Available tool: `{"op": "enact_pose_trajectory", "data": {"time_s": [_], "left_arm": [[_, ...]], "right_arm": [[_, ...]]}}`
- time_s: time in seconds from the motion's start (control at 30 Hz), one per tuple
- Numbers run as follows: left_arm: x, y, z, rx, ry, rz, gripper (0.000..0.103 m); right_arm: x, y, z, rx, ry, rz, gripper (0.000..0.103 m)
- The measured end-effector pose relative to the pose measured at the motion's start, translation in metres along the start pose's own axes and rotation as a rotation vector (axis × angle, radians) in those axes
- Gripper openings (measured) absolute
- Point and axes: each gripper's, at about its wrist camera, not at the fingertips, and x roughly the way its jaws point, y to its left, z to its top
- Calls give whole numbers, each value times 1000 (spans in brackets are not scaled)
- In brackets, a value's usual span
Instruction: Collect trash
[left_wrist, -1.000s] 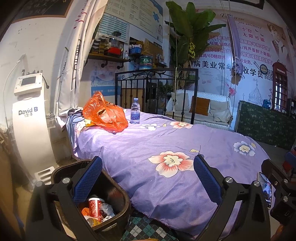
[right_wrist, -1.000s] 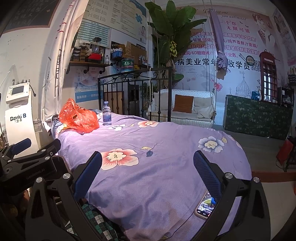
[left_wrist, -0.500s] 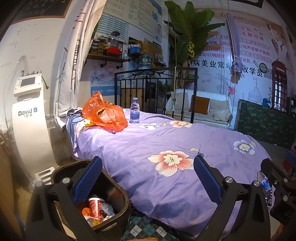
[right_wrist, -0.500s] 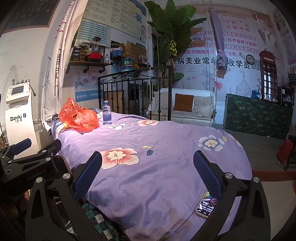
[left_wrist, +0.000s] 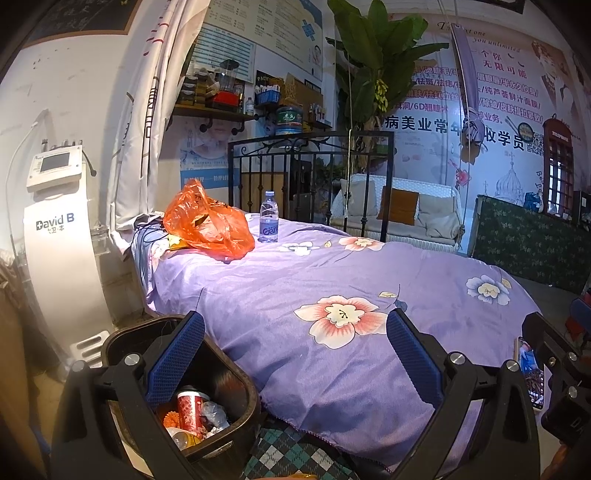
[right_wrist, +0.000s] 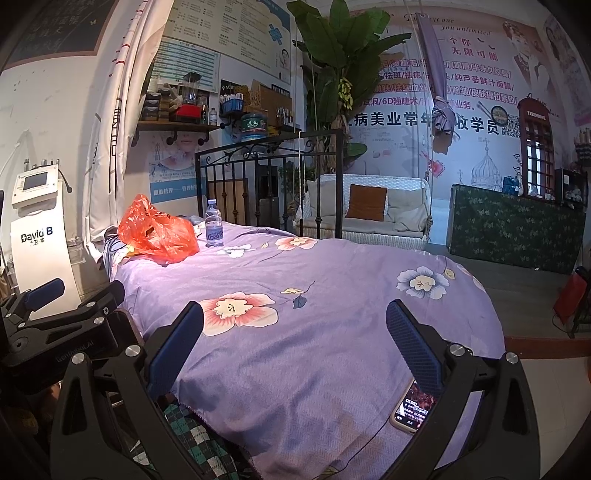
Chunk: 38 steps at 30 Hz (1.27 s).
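Note:
An orange plastic bag lies crumpled at the far left end of the purple flowered bed. Beside it stands a clear water bottle, upright. A dark trash bin stands on the floor at the bed's near left corner, holding a red cup and other scraps. My left gripper is open above the bin and the bed's edge, empty. My right gripper is open over the near part of the bed, empty. Both are far from the bag and bottle.
A phone with a lit screen lies on the bed's near right edge. A white machine stands by the left wall. A black iron railing and a cushioned bench sit behind the bed. The left gripper's body shows at left.
Hardly anything has moved; both grippers hold their place and stay open. The phone's screen picture has changed.

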Motion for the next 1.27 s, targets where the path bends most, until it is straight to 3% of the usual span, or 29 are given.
{"op": "enact_pose_trajectory", "data": {"time_s": [1.27], "left_arm": [[3, 2, -3, -2, 30, -9, 97]], "right_arm": [[7, 5, -3, 5, 27, 6, 98]]}}
